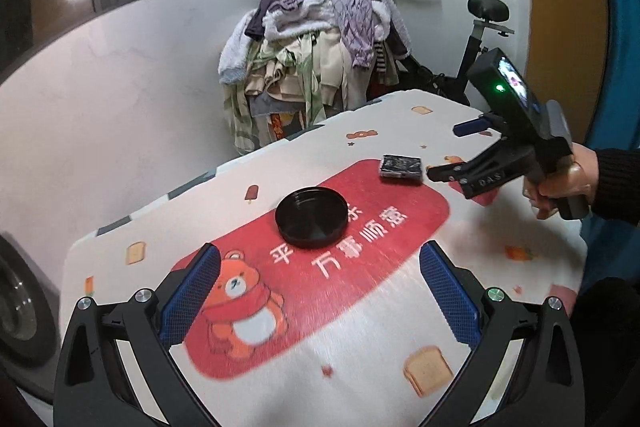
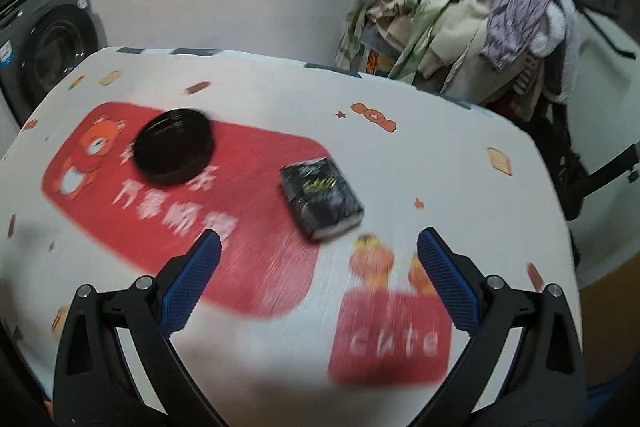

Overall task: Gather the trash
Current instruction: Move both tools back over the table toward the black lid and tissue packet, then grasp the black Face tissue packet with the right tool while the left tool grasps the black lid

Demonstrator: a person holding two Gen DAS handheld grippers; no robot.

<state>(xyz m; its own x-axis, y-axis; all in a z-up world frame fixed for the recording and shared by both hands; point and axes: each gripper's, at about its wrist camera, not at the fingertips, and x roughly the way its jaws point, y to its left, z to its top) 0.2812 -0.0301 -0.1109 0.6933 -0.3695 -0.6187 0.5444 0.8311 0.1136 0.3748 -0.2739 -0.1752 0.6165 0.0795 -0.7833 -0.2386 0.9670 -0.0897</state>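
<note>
A shallow round black dish [image 1: 311,222] lies on the red patch of the tablecloth, just ahead of my left gripper [image 1: 320,281], which is open and empty. The same dish [image 2: 173,147] shows at the left in the right wrist view. A small black packet with yellow print [image 2: 322,202] lies ahead of my right gripper [image 2: 319,267], whose fingers stand wide open with nothing between them. In the left wrist view the right gripper [image 1: 448,151] hovers right of the packet [image 1: 401,168], held by a hand [image 1: 568,183].
The table [image 2: 460,187] wears a white cloth with cartoon prints. A pile of clothes [image 1: 316,47] and an exercise bike [image 1: 484,39] stand behind it. A washing machine [image 2: 48,55] sits at the far left.
</note>
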